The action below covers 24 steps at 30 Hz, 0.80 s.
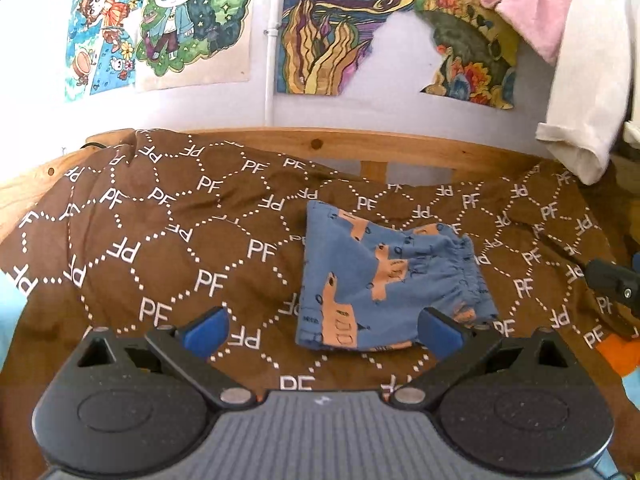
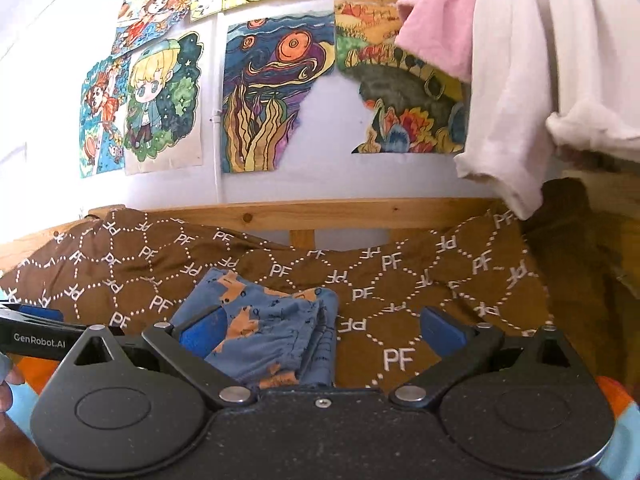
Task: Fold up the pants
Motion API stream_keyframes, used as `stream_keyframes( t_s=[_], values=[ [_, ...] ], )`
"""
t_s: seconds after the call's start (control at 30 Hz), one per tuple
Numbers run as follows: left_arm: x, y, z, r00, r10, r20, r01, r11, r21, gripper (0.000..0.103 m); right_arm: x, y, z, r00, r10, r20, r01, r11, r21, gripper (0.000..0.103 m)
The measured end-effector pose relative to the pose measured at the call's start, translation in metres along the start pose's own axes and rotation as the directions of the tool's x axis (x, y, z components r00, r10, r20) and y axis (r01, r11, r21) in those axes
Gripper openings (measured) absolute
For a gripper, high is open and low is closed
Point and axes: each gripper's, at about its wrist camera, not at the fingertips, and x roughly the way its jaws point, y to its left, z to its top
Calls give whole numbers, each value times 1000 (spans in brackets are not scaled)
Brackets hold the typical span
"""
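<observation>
Small blue pants with orange prints lie folded into a compact bundle on a brown cloth marked PF. My left gripper hovers just in front of them, open, its blue pads wide apart with nothing between them. In the right wrist view the same pants lie ahead and to the left, partly behind the left blue pad. My right gripper is open and empty too. The left gripper's black finger shows at that view's left edge, and the right gripper's black tip at the left wrist view's right edge.
The brown PF cloth covers a surface backed by a wooden rail. Colourful drawings hang on the pale wall. White and pink garments hang at the upper right. A person's fingers show at the left edge.
</observation>
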Motion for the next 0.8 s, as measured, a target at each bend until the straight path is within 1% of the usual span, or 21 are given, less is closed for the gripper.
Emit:
stream_keyframes(
  t_s=[0.2, 0.33, 0.43, 0.6, 0.7, 0.8],
  values=[
    [-16, -2, -19, 1000, -25, -8, 25, 1000, 14, 103, -29, 6, -14, 1000, -22, 8, 22, 1000, -8, 102],
    [-27, -1, -33, 999, -38, -7, 38, 999, 37, 103, -39, 8, -24, 999, -16, -29, 16, 1000, 1, 102],
    [-32, 1, -44, 999, -44, -22, 45, 998, 46, 103, -47, 9, -31, 998, -14, -54, 15, 1000, 12, 102],
    [-37, 5, -58, 998, -39, -46, 41, 998, 53, 103, -47, 14, -43, 996, -4, -92, 6, 1000, 23, 102],
    [-36, 8, -64, 997, -22, -70, 27, 998, 65, 103, -40, 21, -51, 992, 21, -127, -20, 1000, 10, 102],
    [-35, 12, -67, 996, -5, -86, 10, 998, 54, 103, -36, 27, -57, 987, 42, -154, -45, 999, -12, 102]
  ],
)
